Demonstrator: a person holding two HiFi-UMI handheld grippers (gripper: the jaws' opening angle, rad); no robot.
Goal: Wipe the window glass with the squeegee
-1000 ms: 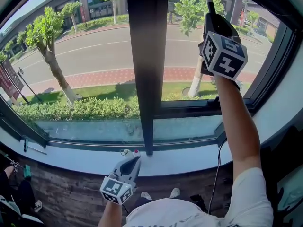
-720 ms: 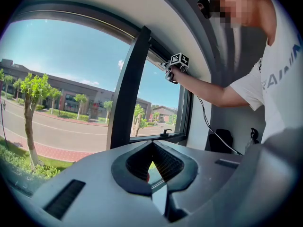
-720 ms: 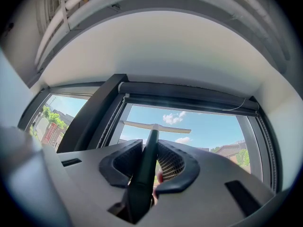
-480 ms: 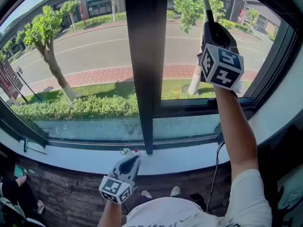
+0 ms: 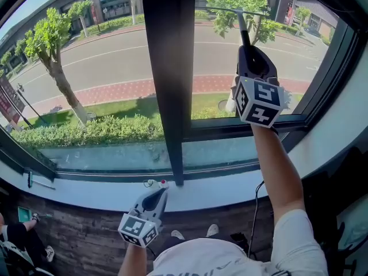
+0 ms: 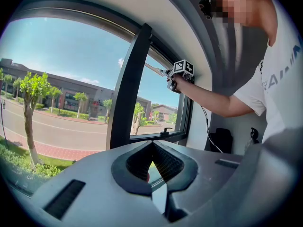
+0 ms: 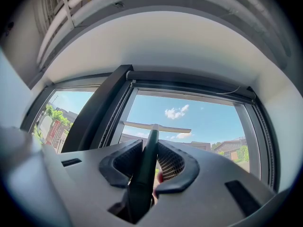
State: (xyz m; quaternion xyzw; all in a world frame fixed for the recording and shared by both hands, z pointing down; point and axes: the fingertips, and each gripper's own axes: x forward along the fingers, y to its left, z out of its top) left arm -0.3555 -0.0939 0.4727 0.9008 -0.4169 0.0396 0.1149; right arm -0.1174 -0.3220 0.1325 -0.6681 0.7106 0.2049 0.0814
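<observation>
My right gripper [image 5: 249, 52] is raised in front of the right window pane [image 5: 287, 45], shut on the dark handle of the squeegee [image 5: 243, 29]. The squeegee's thin blade lies across the glass near the top of the head view. In the right gripper view the handle [image 7: 147, 155] runs up between the jaws to the pale blade [image 7: 156, 126] against the sky. My left gripper [image 5: 156, 186] hangs low by the white sill, jaws together and empty. The left gripper view shows the right gripper [image 6: 182, 70] high up with the squeegee [image 6: 155, 70].
A wide dark mullion [image 5: 167, 68] splits the left pane [image 5: 86, 68] from the right one. The white sill [image 5: 86, 191] runs below over a brick-faced wall. A window latch [image 6: 165, 130] sits on the lower frame. A cable [image 5: 256, 211] hangs under my right arm.
My right gripper has come down the right pane with the squeegee, and the blade now shows at the top of the head view. The left gripper has stayed by the sill.
</observation>
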